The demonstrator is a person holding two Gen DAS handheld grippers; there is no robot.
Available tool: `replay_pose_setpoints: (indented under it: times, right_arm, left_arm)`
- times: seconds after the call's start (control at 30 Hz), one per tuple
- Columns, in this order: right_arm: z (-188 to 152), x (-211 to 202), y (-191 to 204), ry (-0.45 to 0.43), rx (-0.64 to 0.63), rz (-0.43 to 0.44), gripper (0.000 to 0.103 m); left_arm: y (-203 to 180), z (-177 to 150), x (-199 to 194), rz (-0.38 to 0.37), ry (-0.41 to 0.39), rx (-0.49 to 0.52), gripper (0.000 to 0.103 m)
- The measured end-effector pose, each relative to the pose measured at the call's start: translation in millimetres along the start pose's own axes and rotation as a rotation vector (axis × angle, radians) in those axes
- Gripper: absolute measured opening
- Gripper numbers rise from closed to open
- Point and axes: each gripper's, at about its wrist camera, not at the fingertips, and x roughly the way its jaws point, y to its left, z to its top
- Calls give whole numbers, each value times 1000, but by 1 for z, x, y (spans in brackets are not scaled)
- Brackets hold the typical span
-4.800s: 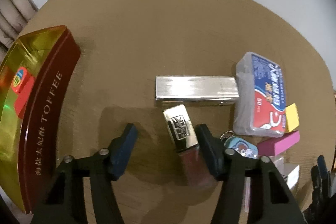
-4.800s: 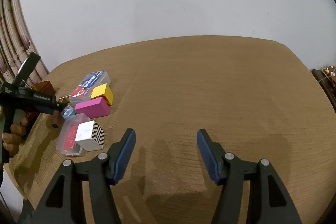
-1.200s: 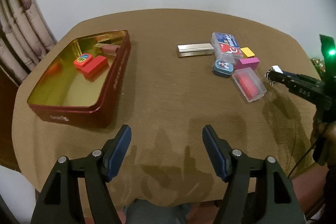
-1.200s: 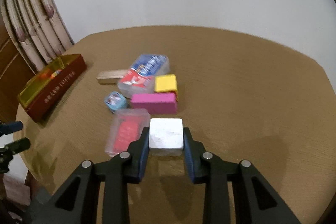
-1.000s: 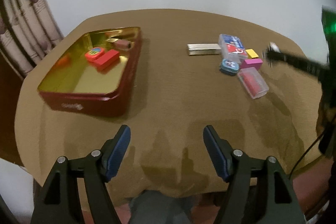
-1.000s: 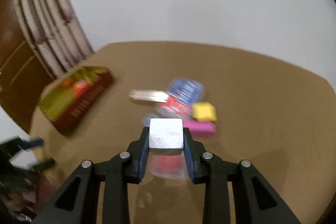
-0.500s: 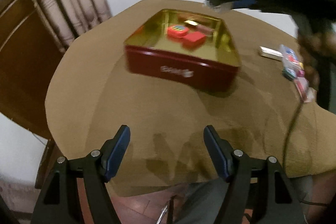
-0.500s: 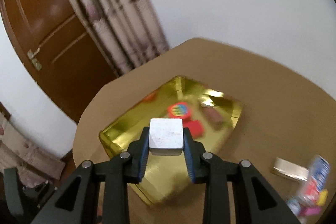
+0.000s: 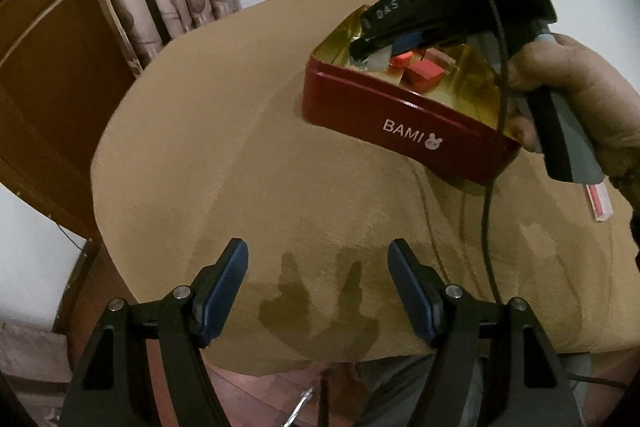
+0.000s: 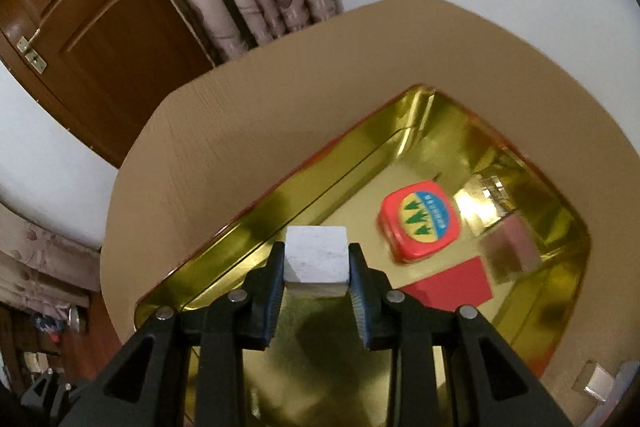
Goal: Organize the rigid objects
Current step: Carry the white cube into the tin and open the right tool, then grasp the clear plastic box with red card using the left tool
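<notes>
Silvery-white and matte, the small cube (image 10: 315, 254) sits clamped between the blue pads of the right claw (image 10: 316, 269), which grasps it by two opposite faces above the open tin (image 10: 256, 227). The cube hangs over the tin's near end, close to the long wall on the left of the right wrist view, not touching the gold floor. Further into the tin lies a rounded red box (image 10: 419, 221) whose lid carries a blue and yellow badge with green tree shapes; its lettering is too blurred to read. Just in front of that box is a flat red block (image 10: 452, 285), and beside both, toward the tin's far wall, a pinkish block, blurred.

From the left wrist view the tin's red outer wall (image 9: 404, 125) reads "BAMI" in white with a small rabbit face after it, and the right claw's black body above the tin bears the letters "DAS". A person's hand (image 9: 576, 95) grips its handle.

The left claw (image 9: 318, 279) is released, nothing between its pads, over the tan bench (image 9: 224, 155) in front of the tin.
</notes>
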Motion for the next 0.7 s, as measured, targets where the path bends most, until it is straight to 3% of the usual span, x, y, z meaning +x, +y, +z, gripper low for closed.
replay_pose_setpoints:
  times: [0.23, 0.33, 0.4, 0.53, 0.6, 0.7]
  right_arm:
    - [4, 13, 2, 2, -6, -21, 30]
    - [0, -2, 1, -48, -2, 0, 31]
    - [-2, -12, -1, -82, 0, -32, 31]
    - [-15, -48, -17, -193, 67, 24, 31]
    - [-37, -81, -31, -305, 116, 56, 31]
    - [-86, -128, -57, -424, 171, 0, 31]
  left_arm:
    - [0, -1, 1, 2, 2, -6, 69]
    - [-3, -2, 1, 9, -4, 1, 69]
    - [-7, -5, 0, 14, -4, 5, 69]
    - [-15, -9, 2, 23, 2, 30, 69]
    - [-19, -11, -1, 22, -6, 43, 69]
    - [-29, -16, -5, 20, -22, 78, 70]
